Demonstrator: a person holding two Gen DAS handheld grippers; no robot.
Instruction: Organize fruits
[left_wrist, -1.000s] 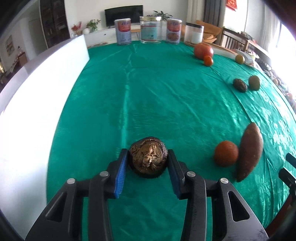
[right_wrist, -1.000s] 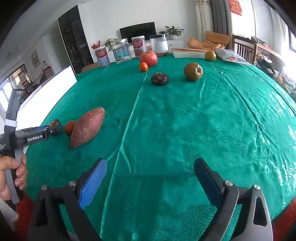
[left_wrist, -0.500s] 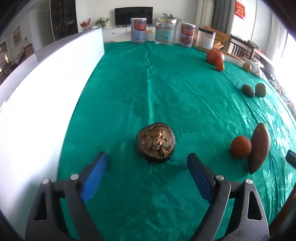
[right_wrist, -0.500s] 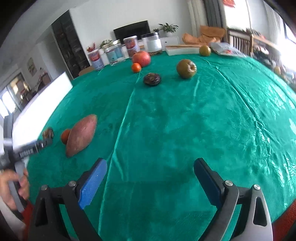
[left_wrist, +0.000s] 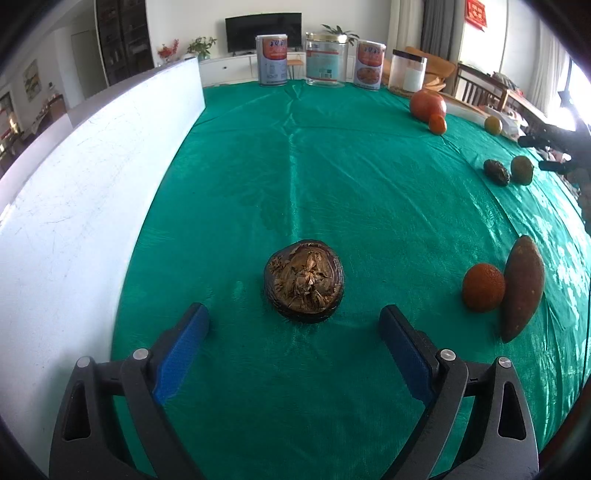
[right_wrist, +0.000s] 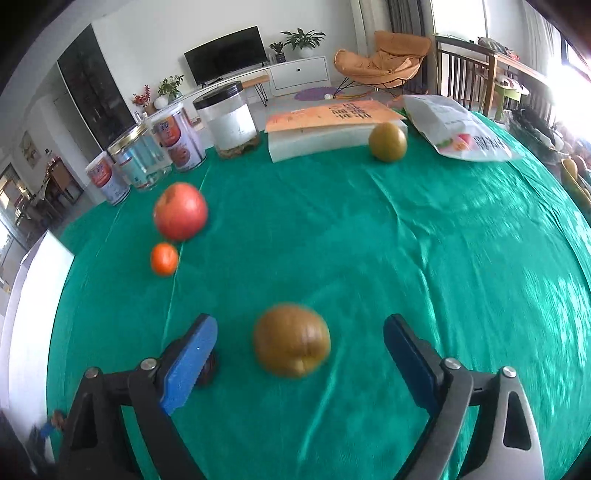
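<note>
Green-draped tabletop (left_wrist: 332, 166) fills my views; labelled tins (left_wrist: 271, 61) sit upper centre, writing unreadable. Left hand-held gripper (left_wrist: 293, 323) released behind dark fruit (left_wrist: 303, 280); right hand-held gripper (right_wrist: 299, 336) released around brownish fruit (right_wrist: 291, 343).

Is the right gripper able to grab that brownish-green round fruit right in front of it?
Probably yes. The right gripper is open, and the brownish-green fruit sits on the green cloth between its fingers, nothing blocking. A small dark fruit lies partly hidden behind one finger.
</note>
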